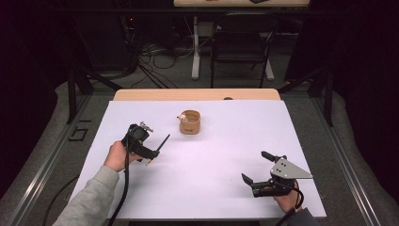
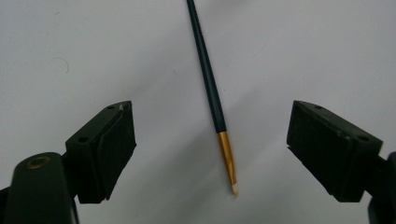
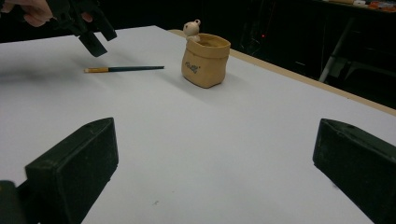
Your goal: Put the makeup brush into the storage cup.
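Observation:
A thin paintbrush [image 1: 161, 143] with a dark handle, gold ferrule and pale tip lies flat on the white table sheet [image 1: 211, 188], left of centre. My left gripper [image 1: 148, 150] hovers just over its ferrule end, open. In the left gripper view the paintbrush [image 2: 210, 88] runs between the two spread jaws, touching neither. A tan sack-shaped pot [image 1: 190, 123] with a small bear figure [image 1: 181, 117] on its rim stands upright behind the brush. My right gripper [image 1: 256, 167] rests open and empty near the front right. From the right gripper view the pot [image 3: 205, 58], paintbrush [image 3: 126, 68] and left gripper [image 3: 91, 35] lie ahead.
The wooden tabletop edge [image 1: 197, 94] shows past the sheet's far side. Beyond it stand a chair [image 1: 240, 47], a desk leg [image 1: 195, 52] and floor cables [image 1: 155, 52]. The sheet between the pot and the right gripper is bare.

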A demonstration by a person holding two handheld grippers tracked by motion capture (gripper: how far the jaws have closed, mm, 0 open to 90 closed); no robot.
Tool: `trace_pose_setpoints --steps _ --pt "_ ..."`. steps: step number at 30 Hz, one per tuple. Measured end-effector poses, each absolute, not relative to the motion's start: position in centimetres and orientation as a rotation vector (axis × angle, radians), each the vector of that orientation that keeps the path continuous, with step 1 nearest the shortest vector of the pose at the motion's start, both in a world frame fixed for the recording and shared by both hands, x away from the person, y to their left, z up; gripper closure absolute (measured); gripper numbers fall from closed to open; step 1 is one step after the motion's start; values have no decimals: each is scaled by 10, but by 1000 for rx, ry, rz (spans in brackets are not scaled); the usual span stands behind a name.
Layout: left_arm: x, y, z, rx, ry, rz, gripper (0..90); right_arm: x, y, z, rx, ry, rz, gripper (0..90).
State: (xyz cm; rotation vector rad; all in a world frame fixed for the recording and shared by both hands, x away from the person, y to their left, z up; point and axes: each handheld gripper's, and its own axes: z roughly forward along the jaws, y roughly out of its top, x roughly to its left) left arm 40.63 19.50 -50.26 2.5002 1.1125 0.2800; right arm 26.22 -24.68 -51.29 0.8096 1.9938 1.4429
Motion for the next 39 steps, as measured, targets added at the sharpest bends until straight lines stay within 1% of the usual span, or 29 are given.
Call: trace_pose_setpoints --steps 2,5,8,9,12,15,18,27,28,30,32,34,39 --pt "408 193 -503 2515 1123 280 207 262 -247 -513 809 1995 1440 0" --pt "410 191 -503 2535 1130 272 222 262 -247 -513 810 1996 1429 0" --pt "411 189 -503 2552 1123 262 286 262 -247 -513 812 1995 1423 0" --pt "411 188 -504 2560 1124 255 323 262 -247 -513 813 1994 1425 0" --pt "413 187 -507 2582 1141 236 380 262 -247 -513 811 1998 1423 0" --pt "414 186 -509 2591 1160 221 406 262 -246 -513 810 1999 1421 0" --pt "415 181 -511 2623 1157 204 477 262 -246 -513 810 1998 1416 0" --pt "419 177 -517 2650 1183 165 629 262 -244 -514 799 2004 1407 0" --pt "419 176 -517 2649 1184 160 629 262 -244 -514 800 2004 1409 0" --pt "420 176 -518 2649 1184 151 668 262 -244 -514 795 2004 1411 0" --pt "421 176 -520 2654 1192 144 677 262 -244 -514 795 2009 1406 0" --pt "422 176 -521 2656 1213 154 709 262 -244 -514 800 2015 1390 0" --pt "423 177 -522 2665 1230 149 749 262 -243 -514 798 2021 1389 0"
